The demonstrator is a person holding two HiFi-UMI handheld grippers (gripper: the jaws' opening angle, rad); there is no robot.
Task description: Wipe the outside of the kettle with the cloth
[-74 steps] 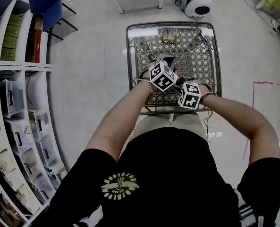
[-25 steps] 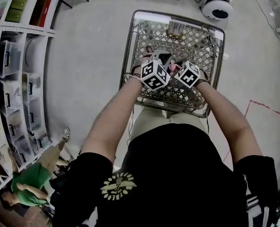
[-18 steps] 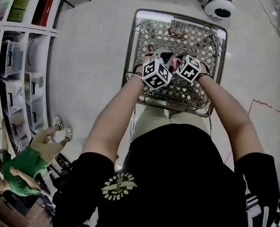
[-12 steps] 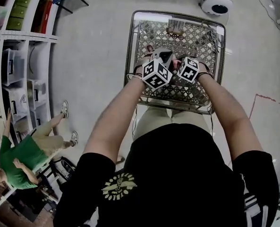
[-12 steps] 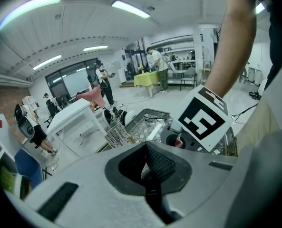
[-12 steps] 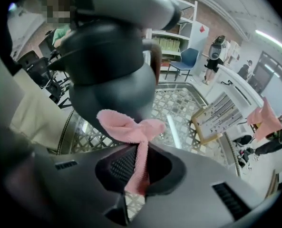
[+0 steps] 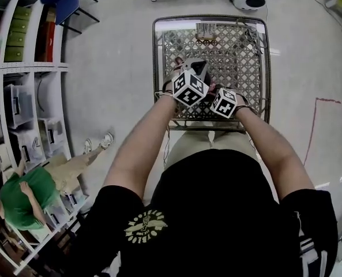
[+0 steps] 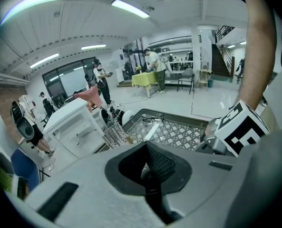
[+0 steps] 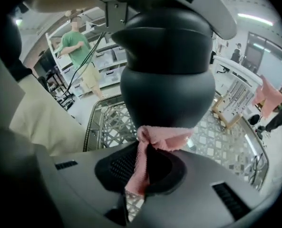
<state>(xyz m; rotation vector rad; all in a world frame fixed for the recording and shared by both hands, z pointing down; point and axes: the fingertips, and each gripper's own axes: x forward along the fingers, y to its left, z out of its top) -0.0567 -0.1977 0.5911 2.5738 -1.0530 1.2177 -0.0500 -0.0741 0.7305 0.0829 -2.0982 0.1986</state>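
Shelving lines one side of a big, bright room, and below me stands a metal lattice tabletop where the work is going on. From my end the right hand-held gripper has its jaws clamped on a pink cloth, whose bunched free end lies against the lower belly of the dark kettle. The kettle sits over the near part of the lattice, just beyond both marker cubes in the head view. The left hand-held gripper has its jaws drawn together. Its own view does not show me what they pinch, but the right gripper view puts it over the kettle's top, so I judge it is steadying the kettle there. I read this as the wiping step itself, low on the side facing me. Next I would drag the cloth across the curved wall with light, even pressure while the left keeps the kettle from turning.
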